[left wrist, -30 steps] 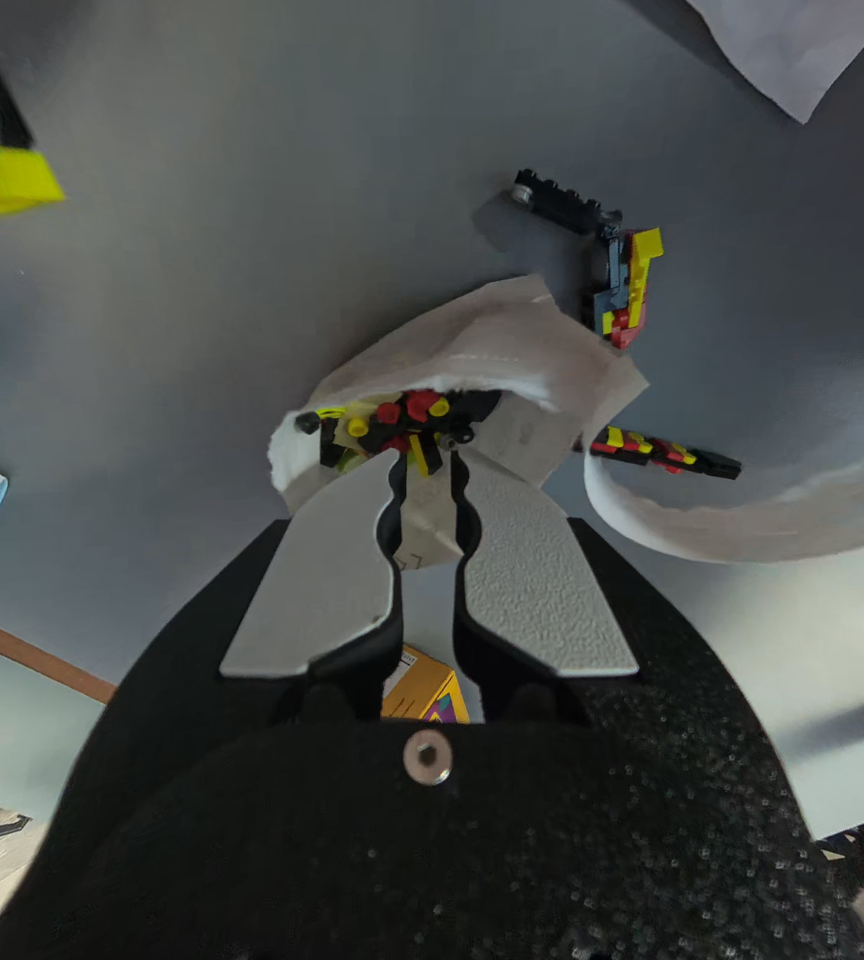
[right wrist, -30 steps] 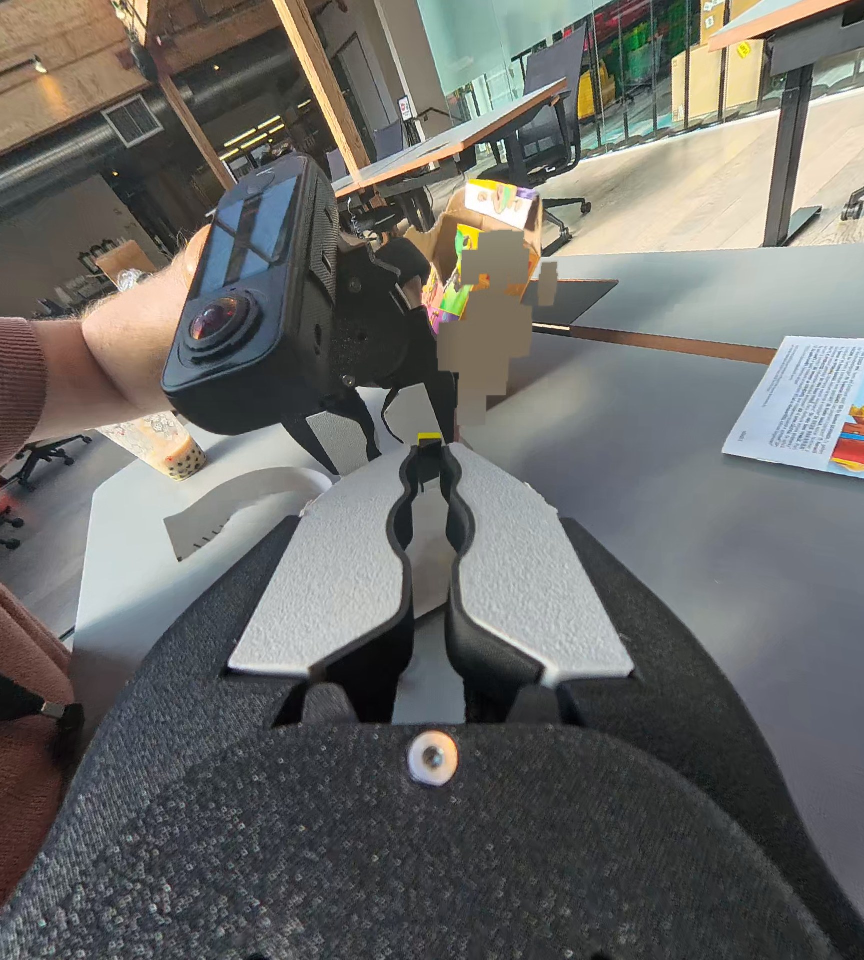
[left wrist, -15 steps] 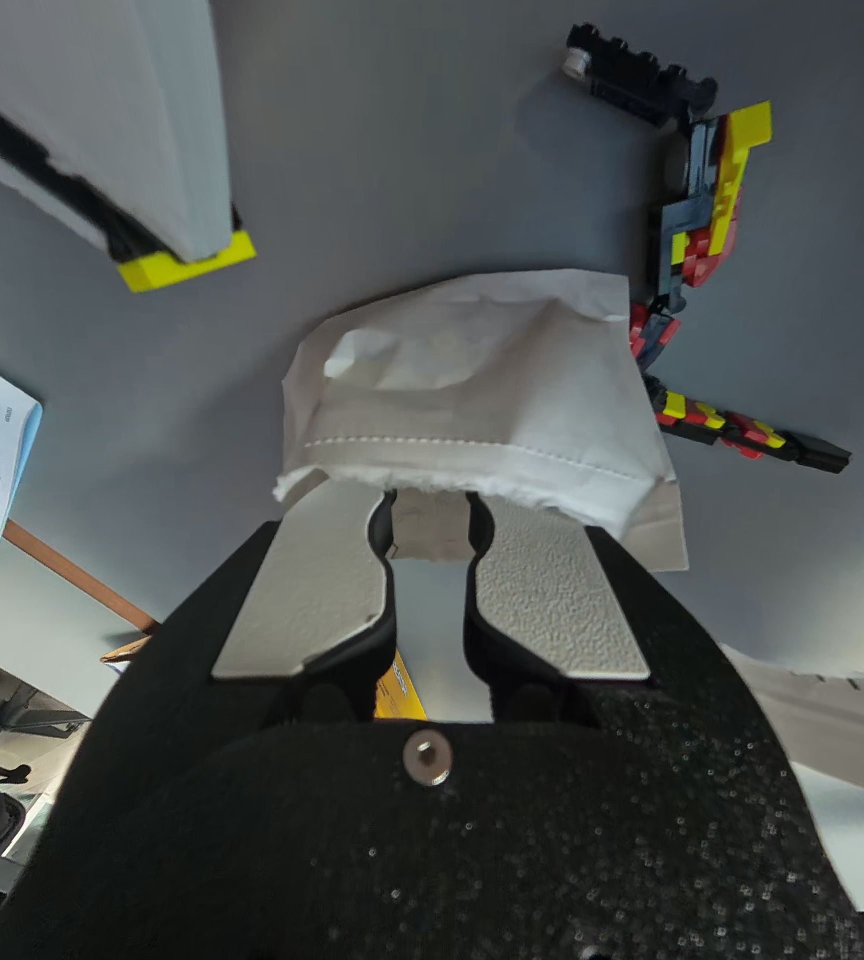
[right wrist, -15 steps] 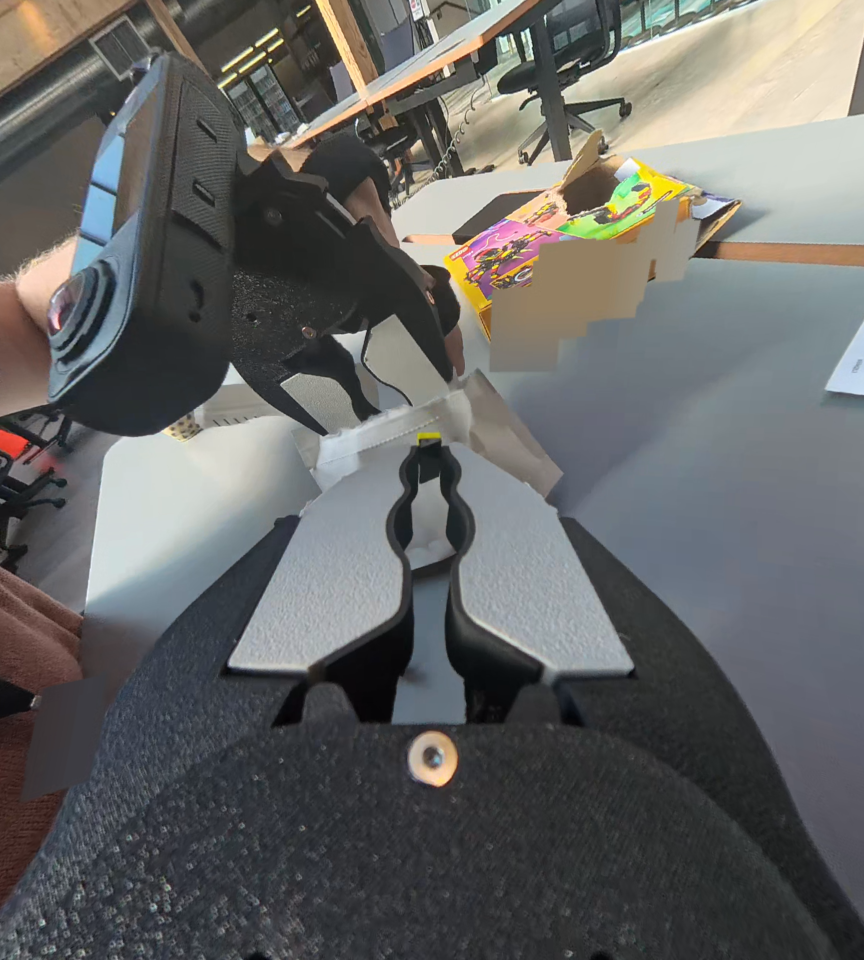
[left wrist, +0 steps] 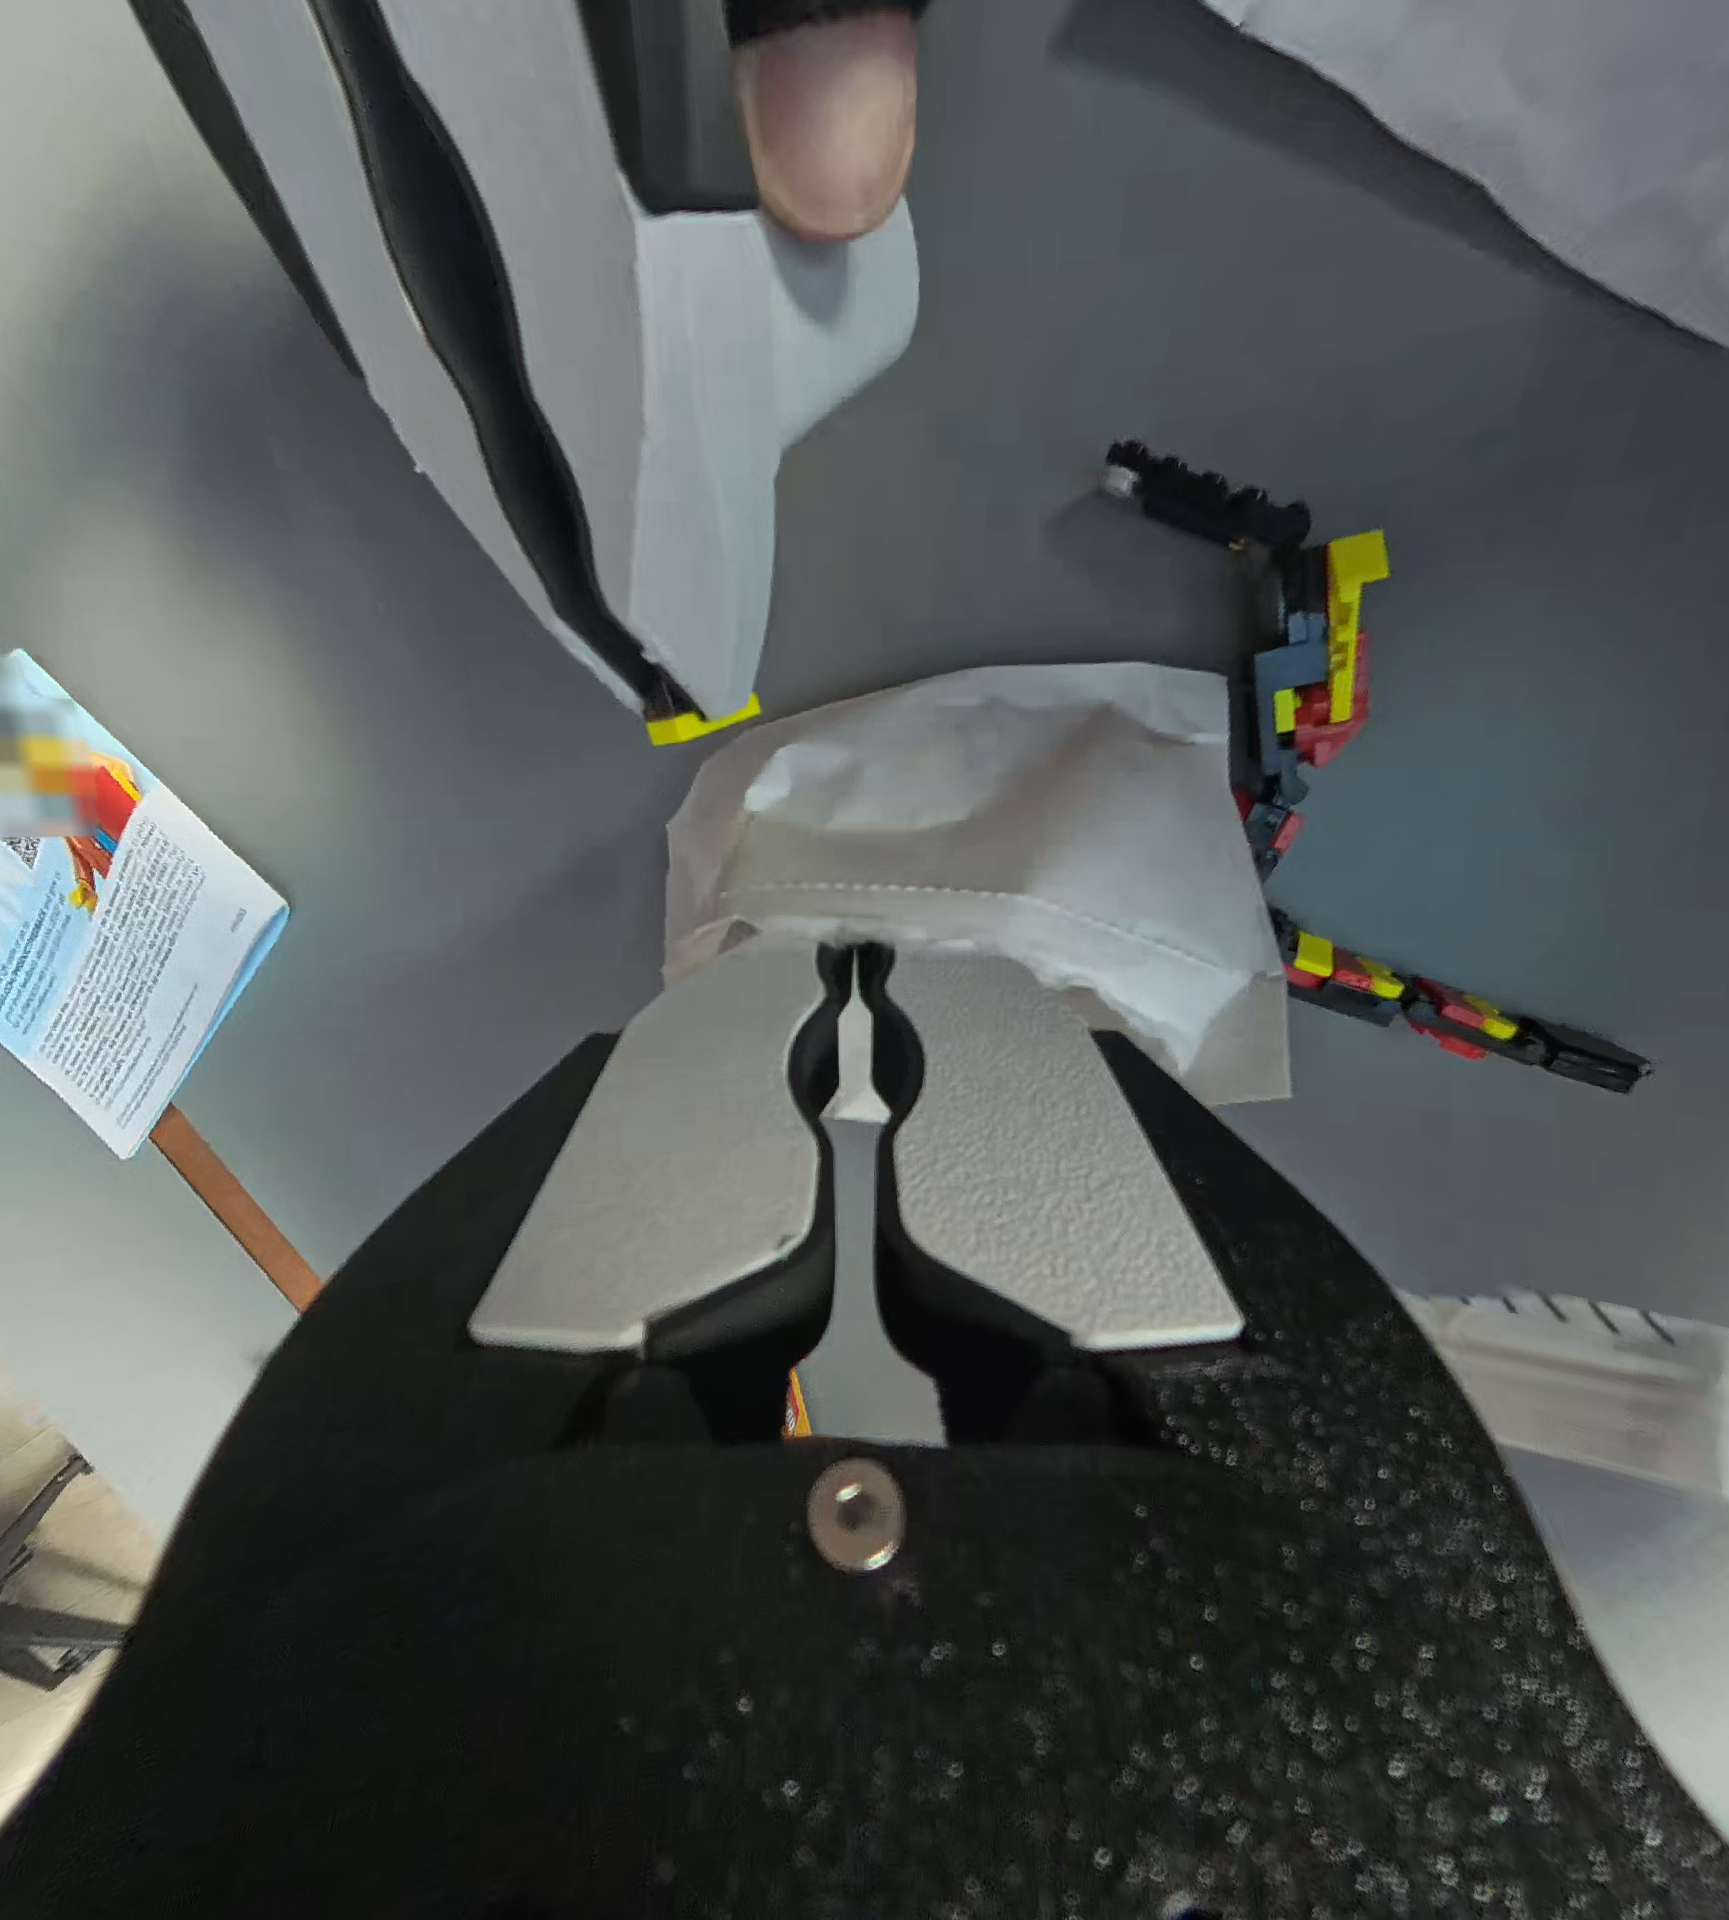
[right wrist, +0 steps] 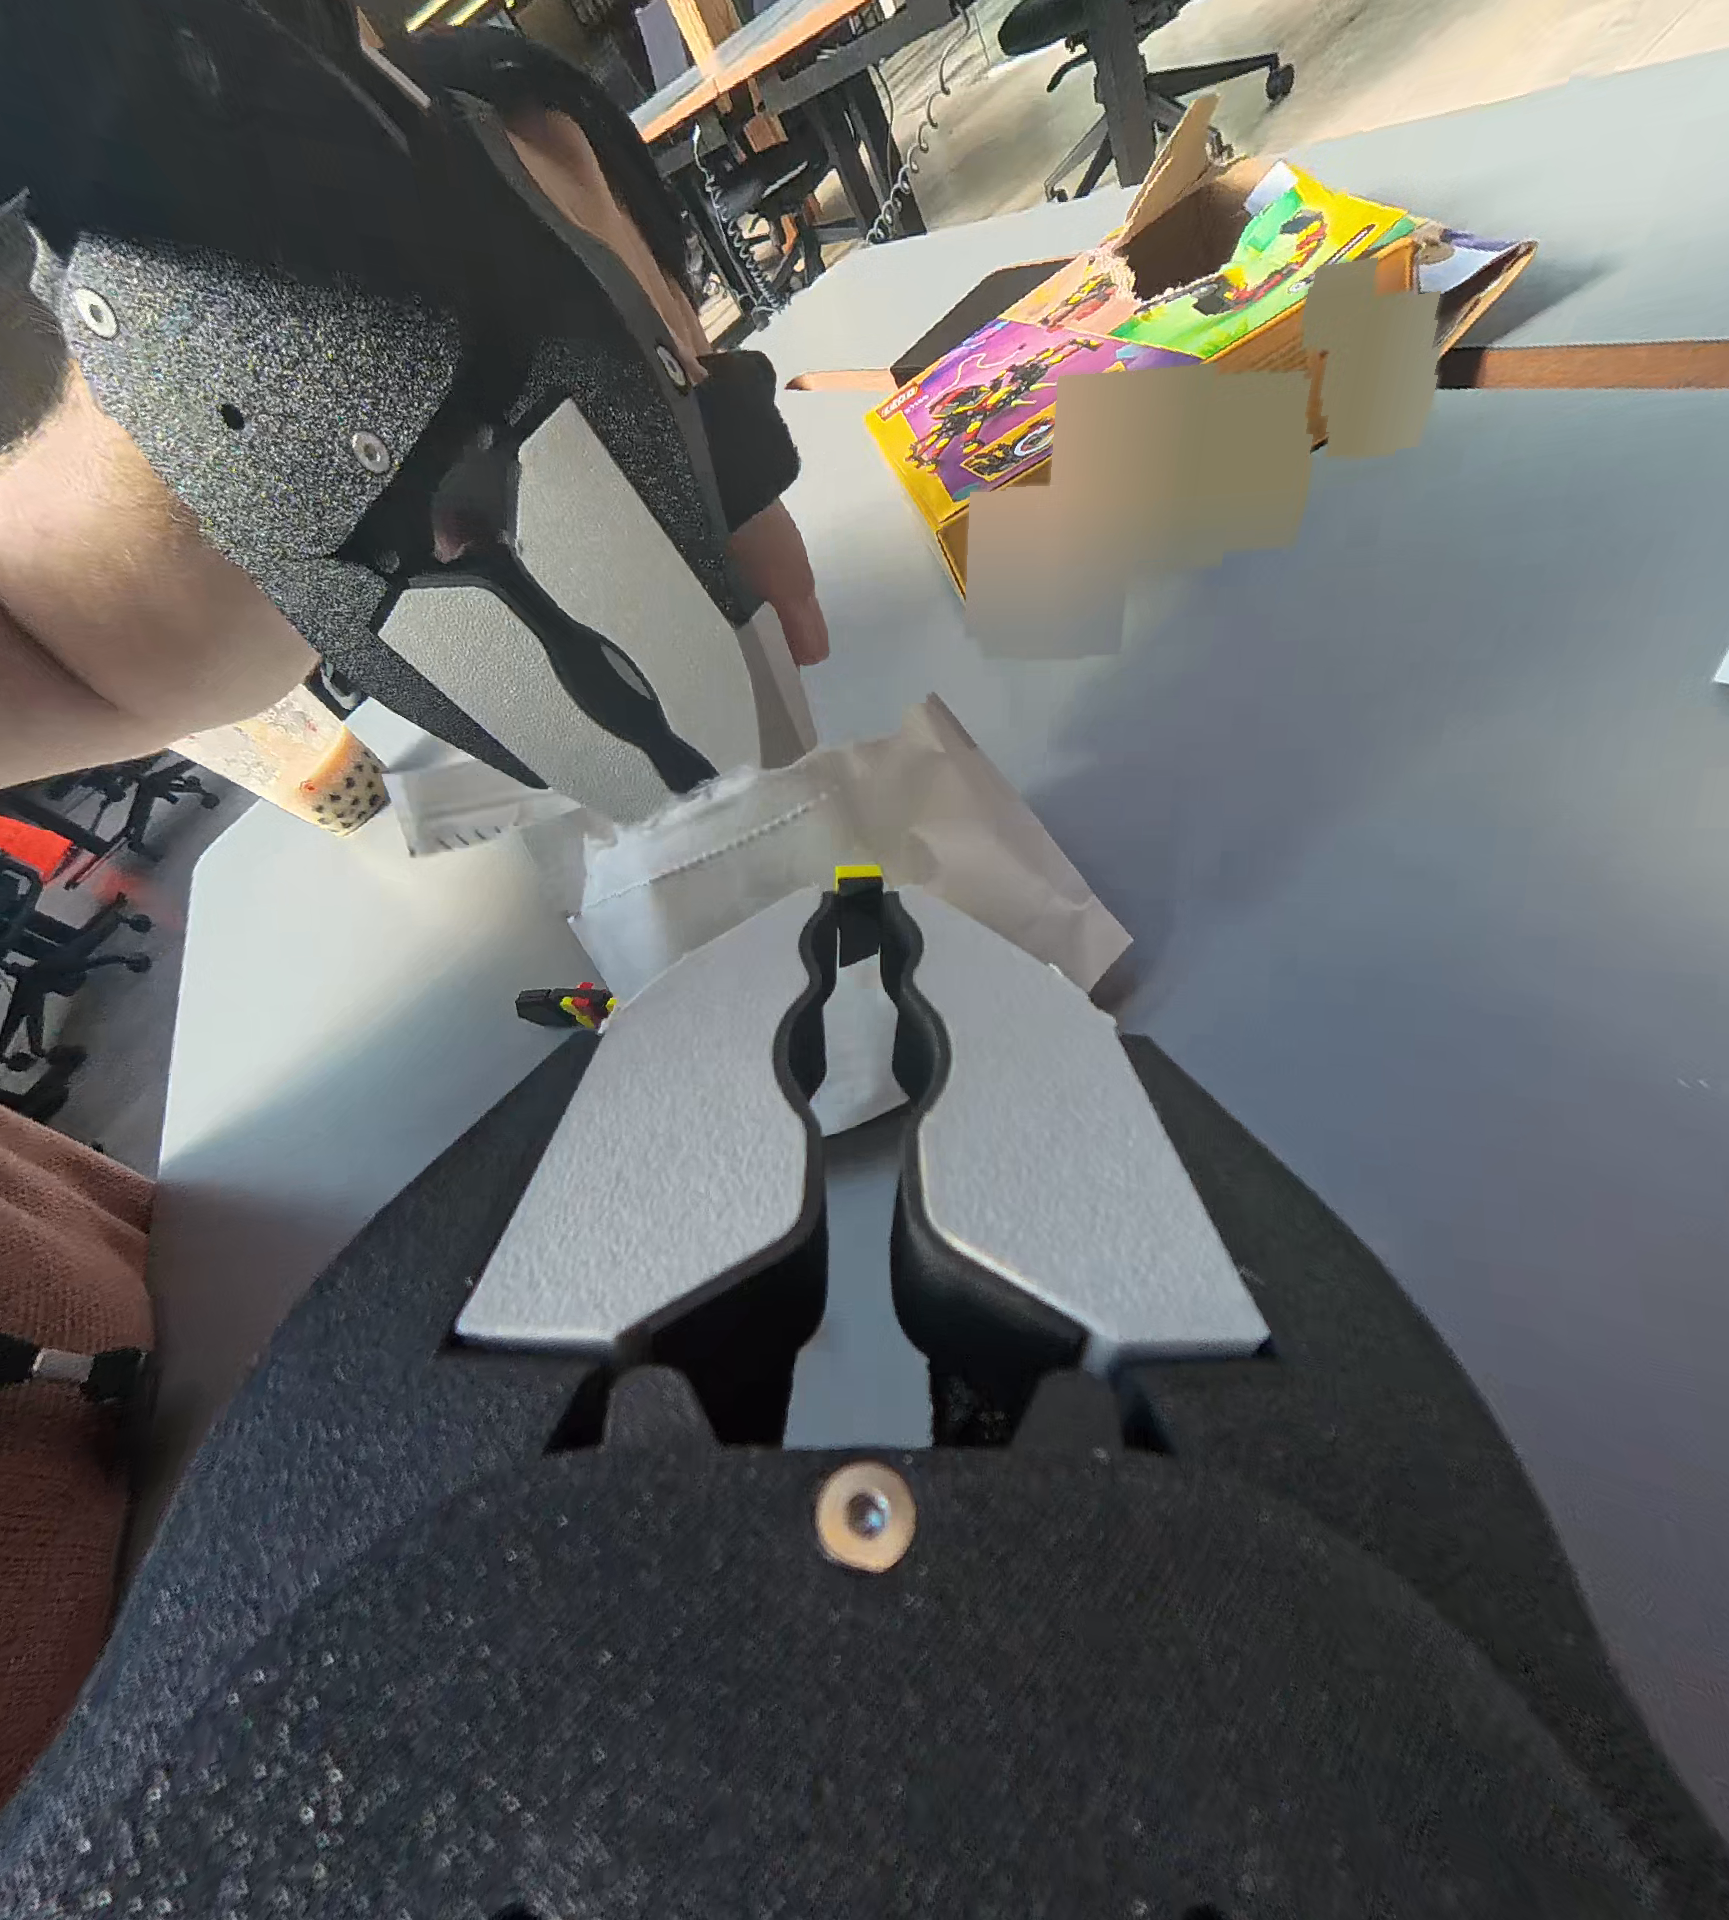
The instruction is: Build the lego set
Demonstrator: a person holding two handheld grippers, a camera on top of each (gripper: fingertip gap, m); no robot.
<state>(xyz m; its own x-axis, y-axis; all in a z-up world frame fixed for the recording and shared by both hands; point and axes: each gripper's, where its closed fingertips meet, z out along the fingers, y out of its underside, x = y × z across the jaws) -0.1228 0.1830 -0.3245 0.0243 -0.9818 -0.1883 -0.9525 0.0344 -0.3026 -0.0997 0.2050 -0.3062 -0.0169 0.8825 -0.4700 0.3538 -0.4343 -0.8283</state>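
Observation:
A white paper bag (left wrist: 974, 831) lies on the grey table (left wrist: 943, 468); it also shows in the right wrist view (right wrist: 735, 842). My left gripper (left wrist: 855, 961) is shut on the bag's torn near edge. My right gripper (right wrist: 858, 902) is shut on a small yellow brick (right wrist: 858, 878) and holds it just above the bag's far left corner, seen in the left wrist view (left wrist: 702, 719). A black, red and yellow lego assembly (left wrist: 1307, 665) lies right of the bag, with a long strip (left wrist: 1442, 1013) below it. What the bag holds is hidden.
A blue-and-white booklet (left wrist: 91, 904) lies at the left by a wooden table seam. White paper (left wrist: 1566, 135) lies at the far right, and another flat bag (left wrist: 1608, 1392) at the near right. An opened lego box (right wrist: 1151, 343) and a drink cup (right wrist: 330, 779) stand farther off. Some 4 centimetres of space lies between my two pairs of fingers.
My left gripper has closed on the bag's edge. The bag has flattened and hidden the loose bricks in its mouth. My right gripper has come in close to the bag with the yellow brick.

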